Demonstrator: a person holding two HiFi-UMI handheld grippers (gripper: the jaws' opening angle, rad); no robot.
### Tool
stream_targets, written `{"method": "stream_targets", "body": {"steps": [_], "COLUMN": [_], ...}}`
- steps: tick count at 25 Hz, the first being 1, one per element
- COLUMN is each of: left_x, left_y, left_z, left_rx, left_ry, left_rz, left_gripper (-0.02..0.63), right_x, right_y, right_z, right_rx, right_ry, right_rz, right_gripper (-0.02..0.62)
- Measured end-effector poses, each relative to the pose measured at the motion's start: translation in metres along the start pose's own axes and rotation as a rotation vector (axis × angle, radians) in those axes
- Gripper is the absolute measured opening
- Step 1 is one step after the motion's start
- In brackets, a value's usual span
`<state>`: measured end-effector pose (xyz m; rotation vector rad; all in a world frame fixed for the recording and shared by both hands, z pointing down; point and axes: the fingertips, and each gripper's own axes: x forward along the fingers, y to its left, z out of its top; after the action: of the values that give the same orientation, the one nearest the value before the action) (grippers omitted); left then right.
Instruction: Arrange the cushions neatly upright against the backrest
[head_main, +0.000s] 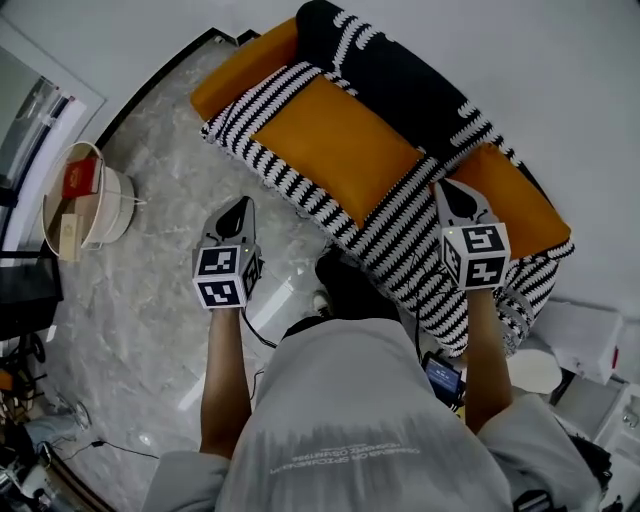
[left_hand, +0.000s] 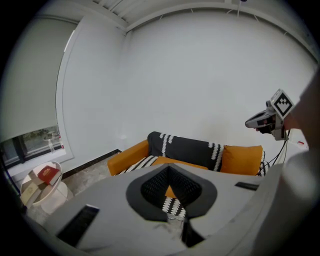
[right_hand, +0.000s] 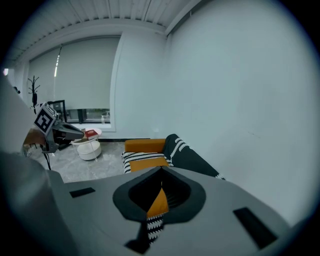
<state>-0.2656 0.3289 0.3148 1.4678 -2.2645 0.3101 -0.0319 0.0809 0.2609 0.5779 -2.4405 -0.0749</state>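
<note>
Cushions are spread along the sofa (head_main: 238, 72), which stands against the wall. The long black cushion (head_main: 400, 85) with white stitching stands upright against the backrest. The smaller orange cushion (head_main: 515, 200) at the right end also looks propped upright beside it, as the left gripper view shows. The wide orange cushion (head_main: 335, 140) lies flat in the middle of the seat, on the striped throw (head_main: 400, 225). I cannot tell whether it is a loose cushion or the seat pad. If it is loose, my judgement is that the main step is not yet done: it has to be lifted and stood against the backrest, and the row then straightened.

The person stands in front of the sofa with both forearms stretched forward. The left claw (head_main: 240, 206) hangs over the marble floor (head_main: 150, 300) just short of the seat's front edge, tilted slightly down. The right claw (head_main: 450, 190) hangs above the right part of the seat, near the smaller orange cushion. Both claws are pressed together with nothing between them, and neither touches a cushion.
</note>
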Motion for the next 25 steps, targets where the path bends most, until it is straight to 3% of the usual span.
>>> {"method": "stream_targets", "body": {"steps": [10,18,25], "left_x": [0.111,0.189,0.235], "left_y": [0.044,0.055,0.067], "left_z": [0.050,0.096,0.096], "left_rx": [0.076,0.134,0.198], "left_ry": [0.065,0.090,0.171], "left_rz": [-0.068,-0.147,-0.233], "left_gripper": [0.020,0.020,0.020], "right_x": [0.086,0.121,0.137], "right_y": [-0.045,-0.078,-0.084], "right_z": [0.033,0.045,0.029], "right_rx": [0.077,0.155,0.274], "right_ry": [0.039,0.069,0.123], "right_rz": [-0.061,-0.112,-0.193], "right_gripper": [0.003,0.003,0.003]}}
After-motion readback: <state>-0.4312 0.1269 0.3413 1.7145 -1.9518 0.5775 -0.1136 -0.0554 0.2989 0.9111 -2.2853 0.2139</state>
